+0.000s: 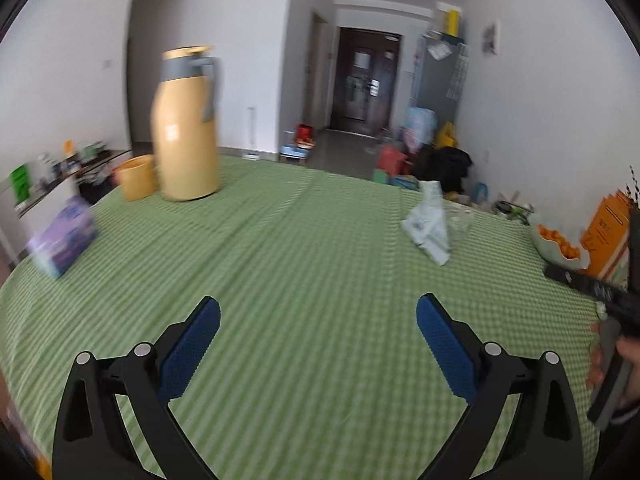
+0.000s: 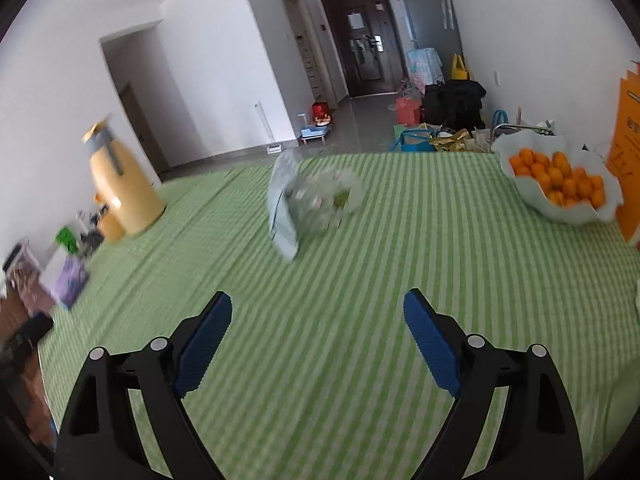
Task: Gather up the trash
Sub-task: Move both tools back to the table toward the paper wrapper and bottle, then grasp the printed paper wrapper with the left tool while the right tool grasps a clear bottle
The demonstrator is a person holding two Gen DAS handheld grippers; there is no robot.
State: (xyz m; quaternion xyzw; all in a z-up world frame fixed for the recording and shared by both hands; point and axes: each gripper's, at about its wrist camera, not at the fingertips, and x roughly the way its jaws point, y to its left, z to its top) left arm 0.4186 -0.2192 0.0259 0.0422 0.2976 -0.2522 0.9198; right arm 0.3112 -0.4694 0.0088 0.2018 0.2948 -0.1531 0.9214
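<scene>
Here, on a table spread with a green-and-white checked cloth [image 1: 312, 248], things run from left to right as follows. At the far left edge lies a boxy purple packet [image 1: 64, 236], soft-cornered and glossy, blurred in both views. Behind it stands a squat yellow cup [image 1: 136, 176], touching or just beside a tall yellow thermos jug [image 1: 186, 128] with a smooth, shiny, bottle-shaped body, a grey collar and a grey handle on its right side.

In the foreground of the left wrist view the left gripper [image 1: 318, 320] hovers over bare cloth, its two black arms spread wide, the blue dimpled pads [image 1: 192, 344] well apart with nothing between them.

Further right and toward the far edge of the table sits the trash: a pale blue-white crumpled wrapper [image 2: 284, 208], flat and creased, leaning against a clear crinkled plastic bag [image 2: 328, 196] that holds greenish scraps. The bag is rounded and slack; the blur hides what the scraps are. The right gripper [image 2: 318, 312] faces this heap from well short of it, jaws likewise splayed, its blue textured pads [image 2: 208, 340] holding nothing.

At the right end of the table stands a white bowl [image 2: 568, 212] with a wavy, scalloped rim, heaped with small round oranges [image 2: 560, 176]. Just beyond it, at the frame's edge, rises an orange cardboard box [image 2: 630, 152].
</scene>
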